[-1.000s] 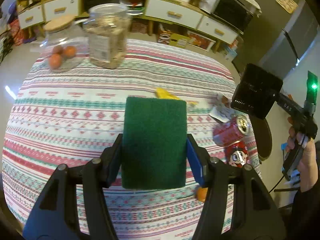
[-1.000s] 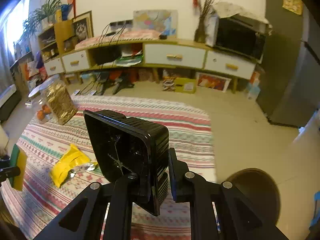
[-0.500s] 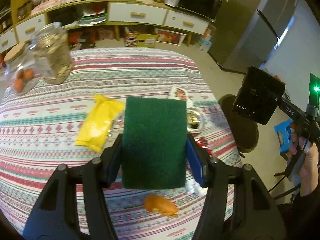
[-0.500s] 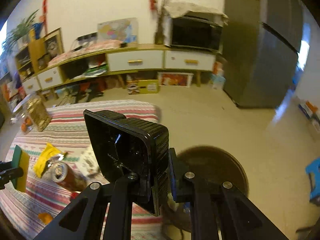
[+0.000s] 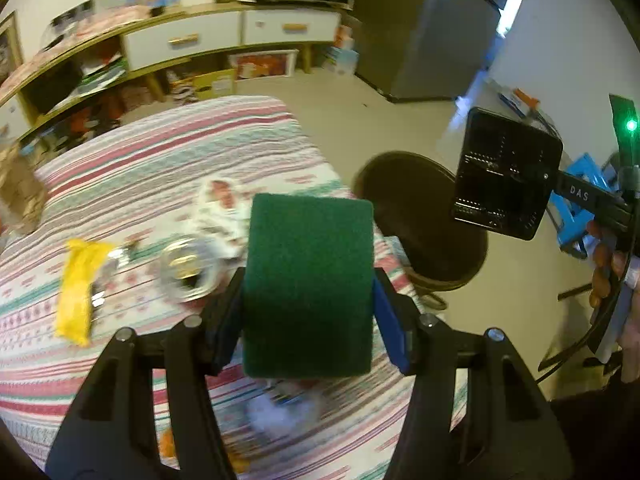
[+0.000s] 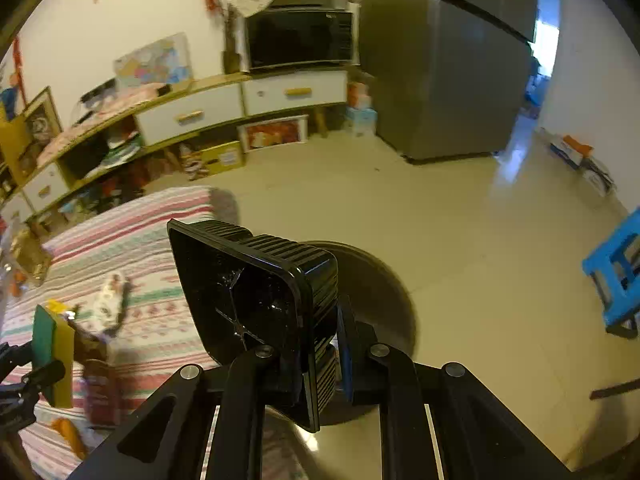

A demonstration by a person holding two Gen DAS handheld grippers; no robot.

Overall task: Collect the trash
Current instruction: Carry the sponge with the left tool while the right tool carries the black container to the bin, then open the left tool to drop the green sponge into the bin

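Left wrist view shows my left gripper (image 5: 308, 300) clamping the green sponge (image 5: 308, 284) over littered trash (image 5: 80, 280) on the striped tablecloth (image 5: 168, 152), ready for sweeping, I judge. My right gripper (image 6: 316, 344) grips the black bin (image 6: 256, 296) beside the table edge to catch it.

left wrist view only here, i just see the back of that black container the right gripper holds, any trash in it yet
Observer: None shows; the black container has a bare dark interior.
Operator: how is it gripped
Observer: The right gripper is shut on one side wall, one finger inside and one outside.
Operator: my sponge looks all green, right
Observer: Only the front; the sponge has a yellow layer on its back.
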